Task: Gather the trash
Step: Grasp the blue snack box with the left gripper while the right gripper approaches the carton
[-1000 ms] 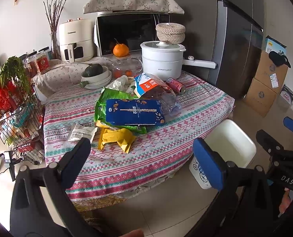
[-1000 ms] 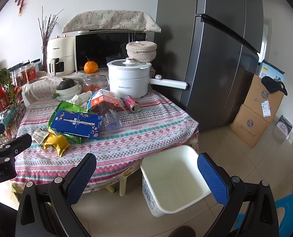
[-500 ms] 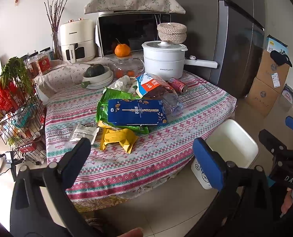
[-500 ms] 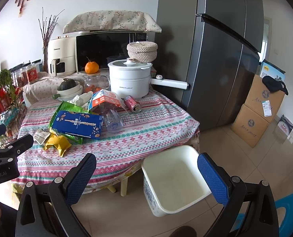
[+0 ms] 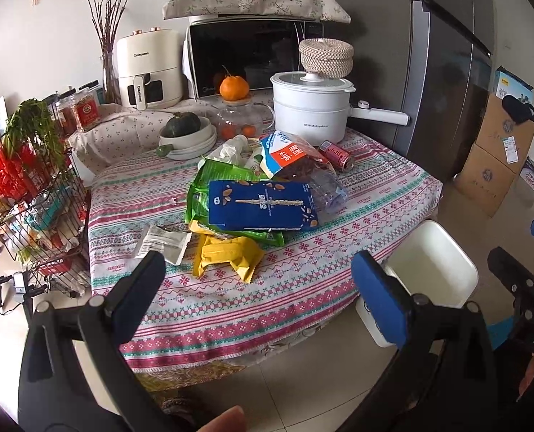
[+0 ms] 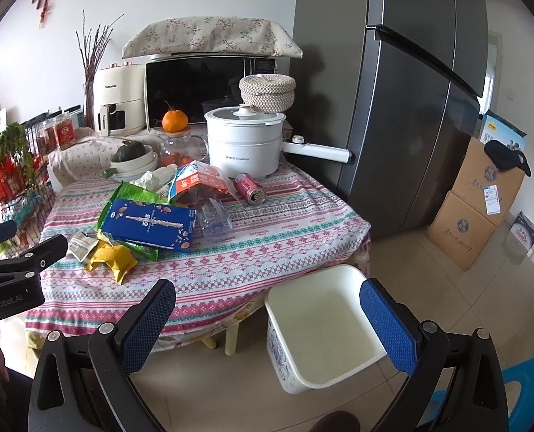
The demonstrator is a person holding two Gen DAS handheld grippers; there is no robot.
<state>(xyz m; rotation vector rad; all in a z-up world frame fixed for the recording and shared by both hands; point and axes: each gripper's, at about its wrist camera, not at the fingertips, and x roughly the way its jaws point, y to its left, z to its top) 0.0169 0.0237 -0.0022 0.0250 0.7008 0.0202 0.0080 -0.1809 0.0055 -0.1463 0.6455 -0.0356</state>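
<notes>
"Royalstar" is showing on the white cooker [image 6: 244, 144] and "Changhong" on the cream air fryer [image 5: 148, 68] in the upper left. Your left gripper [image 5: 258, 280] and right gripper [image 6: 267, 318] are both gaping wide at the bottom of their frames — holding nothing. The trash — blue carton [image 5: 261, 205], yellow wrapper [image 5: 227, 255], red can [image 6: 249, 189] — is lying mid-frame on the tablecloth [image 5: 303, 277]; the white bin [image 6: 321, 327] is sitting lower right on the floor.

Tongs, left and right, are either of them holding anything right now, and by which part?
Nothing is held. The left tongs and right tongs are both open, short of the table.
</notes>
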